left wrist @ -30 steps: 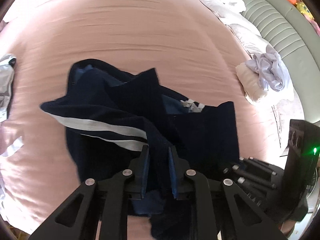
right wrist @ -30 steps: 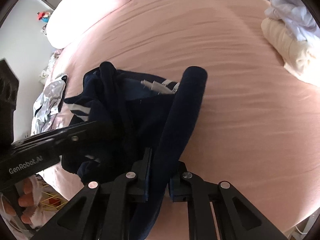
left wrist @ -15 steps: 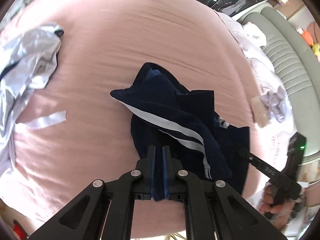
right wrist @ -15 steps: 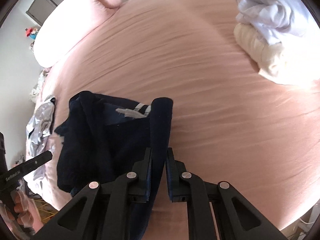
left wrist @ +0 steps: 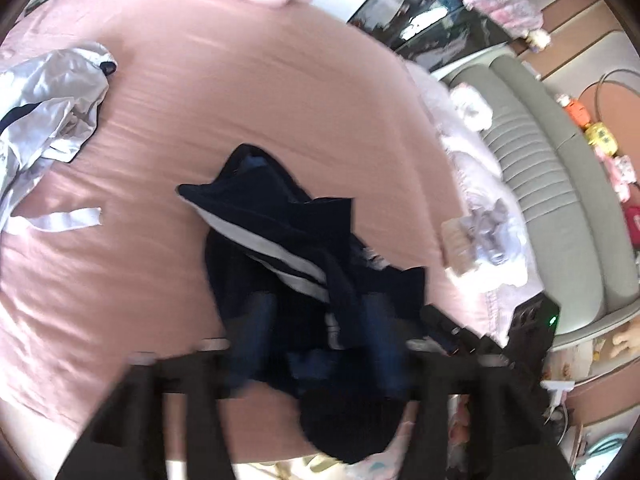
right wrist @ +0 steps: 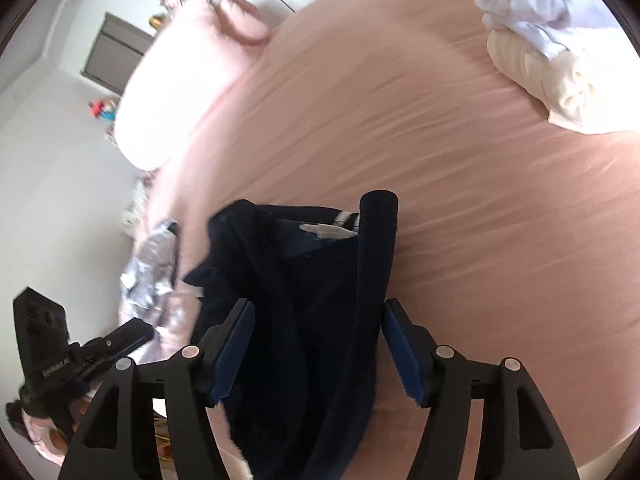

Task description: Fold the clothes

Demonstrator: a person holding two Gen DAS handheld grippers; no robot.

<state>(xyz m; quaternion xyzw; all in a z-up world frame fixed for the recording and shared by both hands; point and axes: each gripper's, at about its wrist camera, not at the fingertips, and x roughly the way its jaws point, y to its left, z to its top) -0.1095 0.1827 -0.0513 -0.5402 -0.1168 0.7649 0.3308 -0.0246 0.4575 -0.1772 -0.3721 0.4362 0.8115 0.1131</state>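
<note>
A navy garment [left wrist: 280, 240] with white stripes lies crumpled near the front edge of the pink bed [left wrist: 260, 80]. My left gripper [left wrist: 320, 320], blurred by motion, hangs just above the garment's near end. Its jaws are opening and the pads stand apart from the cloth. In the right wrist view the same garment [right wrist: 304, 300] runs between the fingers of my right gripper [right wrist: 320, 344]. Those jaws are also opening, and the blue pads [right wrist: 404, 356] do not press on it. A rolled navy edge [right wrist: 376, 232] stretches away from the right finger.
A silver-grey garment [left wrist: 48, 96] lies at the bed's left side. White and cream clothes [right wrist: 536, 52] are piled at the far right. A pink pillow [right wrist: 168, 92] sits at the head. A grey-green sofa [left wrist: 560, 184] stands beyond the bed.
Both grippers were shut on the navy garment and have now opened off it. The cloth has dropped onto the bed. The left view has shifted and rolled.
</note>
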